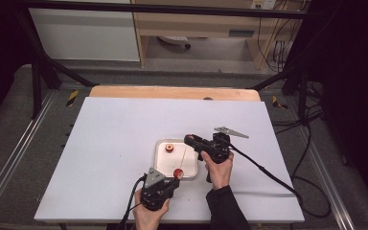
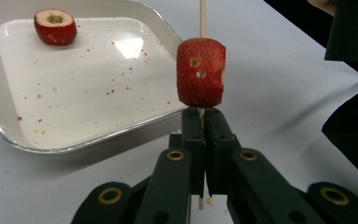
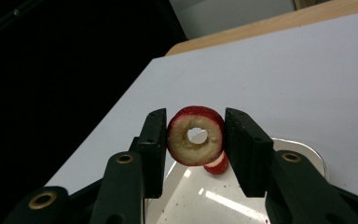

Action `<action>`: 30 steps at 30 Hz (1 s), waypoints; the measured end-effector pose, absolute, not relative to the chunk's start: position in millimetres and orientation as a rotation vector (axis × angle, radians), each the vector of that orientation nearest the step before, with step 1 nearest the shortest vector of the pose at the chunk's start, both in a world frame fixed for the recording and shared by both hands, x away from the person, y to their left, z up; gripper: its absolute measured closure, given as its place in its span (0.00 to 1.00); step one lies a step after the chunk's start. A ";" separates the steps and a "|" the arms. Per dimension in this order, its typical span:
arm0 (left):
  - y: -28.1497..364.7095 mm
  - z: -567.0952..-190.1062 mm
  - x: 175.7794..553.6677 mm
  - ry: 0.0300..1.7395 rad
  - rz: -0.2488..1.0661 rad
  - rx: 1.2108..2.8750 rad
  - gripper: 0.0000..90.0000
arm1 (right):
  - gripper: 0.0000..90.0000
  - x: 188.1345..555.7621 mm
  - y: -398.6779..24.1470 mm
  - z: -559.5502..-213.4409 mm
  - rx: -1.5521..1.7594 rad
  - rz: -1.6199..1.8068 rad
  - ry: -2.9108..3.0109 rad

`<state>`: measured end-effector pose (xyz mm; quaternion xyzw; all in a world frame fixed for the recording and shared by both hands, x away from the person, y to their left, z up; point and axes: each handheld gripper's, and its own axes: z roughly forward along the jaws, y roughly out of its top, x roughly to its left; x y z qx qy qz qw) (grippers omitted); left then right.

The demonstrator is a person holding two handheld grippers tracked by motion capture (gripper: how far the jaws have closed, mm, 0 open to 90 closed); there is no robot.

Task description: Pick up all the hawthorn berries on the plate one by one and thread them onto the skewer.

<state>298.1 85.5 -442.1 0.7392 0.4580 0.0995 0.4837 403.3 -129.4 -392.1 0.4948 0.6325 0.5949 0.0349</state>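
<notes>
Skewered fruit piece (image 2: 201,73): a red, speckled chunk with two small pale holes and a notch on its right edge, threaded on a thin wooden skewer (image 2: 202,18) just beside the near right corner of the white tray (image 2: 9,135). The left gripper (image 2: 200,122) is pressed together on the skewer directly below the fruit; the stick's lower end shows between the jaws, while its upper end is cut off by the frame. In the high view the left gripper (image 1: 171,181) sits at the tray's near edge and the skewer (image 1: 184,155) appears as a faint line, hard to follow. A second cored piece (image 2: 55,26), pale inside, lies in the tray's far corner. Farther right, the right gripper (image 3: 195,140) pinches a cored fruit ring (image 3: 195,136), red-skinned with cream flesh and a hole through the centre, held above the tray. Behind it a red-and-white sliver (image 3: 217,165), probably the piece in the tray, is mostly hidden.
</notes>
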 end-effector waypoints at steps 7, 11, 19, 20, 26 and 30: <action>80.9 -442.3 300.9 1.119 0.229 1.788 0.98 | 0.68 397.5 -128.6 -391.0 1.502 1.901 1.889; 81.5 -442.2 302.1 1.122 0.225 1.780 0.98 | 0.68 394.4 -127.5 -390.4 1.492 1.933 1.871; 83.0 -441.2 302.4 1.124 0.226 1.766 0.98 | 0.68 389.7 -127.4 -389.0 1.465 1.966 1.852; 83.0 -441.1 302.2 1.122 0.227 1.763 0.98 | 0.68 388.7 -127.0 -388.6 1.469 1.981 1.852; 83.3 -440.4 301.6 1.120 0.231 1.754 0.98 | 0.68 388.1 -126.7 -388.9 1.466 1.982 1.855; 83.5 -440.4 301.3 1.118 0.235 1.754 0.98 | 0.68 387.6 -126.5 -389.1 1.466 1.981 1.855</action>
